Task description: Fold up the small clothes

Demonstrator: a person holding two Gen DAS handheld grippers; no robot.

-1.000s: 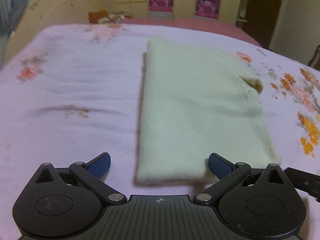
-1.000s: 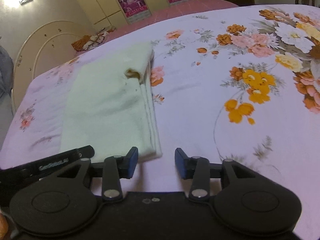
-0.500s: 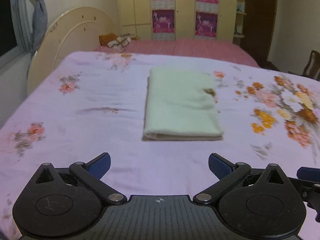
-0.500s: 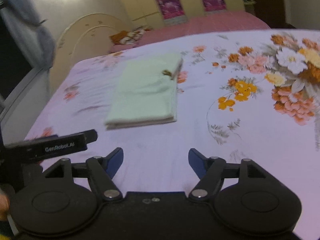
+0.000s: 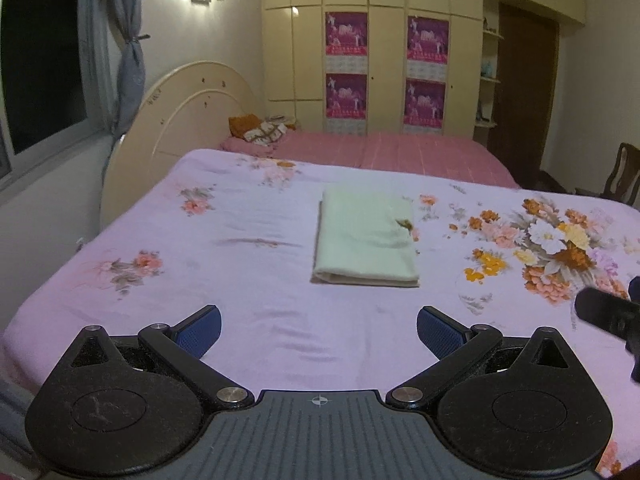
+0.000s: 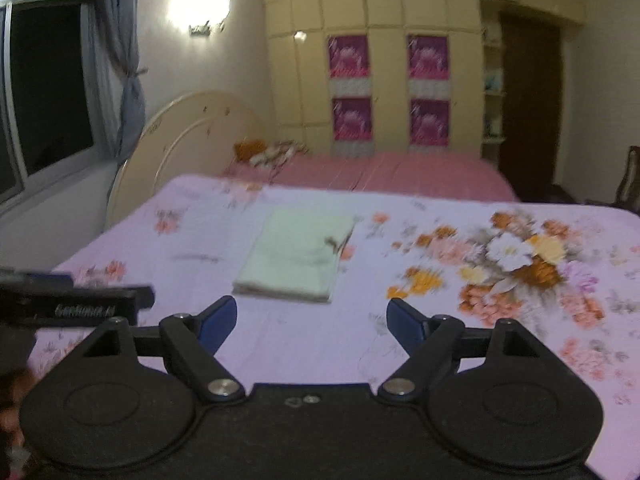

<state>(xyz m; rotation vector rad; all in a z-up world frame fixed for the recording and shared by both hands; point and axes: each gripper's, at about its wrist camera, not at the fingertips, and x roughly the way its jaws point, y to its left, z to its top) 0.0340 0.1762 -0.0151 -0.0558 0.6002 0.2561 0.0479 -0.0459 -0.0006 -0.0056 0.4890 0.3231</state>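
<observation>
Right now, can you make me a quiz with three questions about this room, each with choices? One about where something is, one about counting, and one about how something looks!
1. Where does the pale green folded cloth lie?
A. On the flowered lilac bedspread
B. On the wooden chair
C. On the windowsill

2. How many purple posters hang on the cream wardrobe?
A. Two
B. Four
C. Six

3. How are the left gripper and the right gripper?
A. Both pinch the cloth
B. One holds a pillow
C. Both have nothing between their blue pads

Answers:
1. A, the cloth rests flat in the middle of the bedspread.
2. B, two posters above and two below.
3. C, both sets of jaws stand apart, the right ones opening, and the cloth lies well beyond them, untouched.
</observation>
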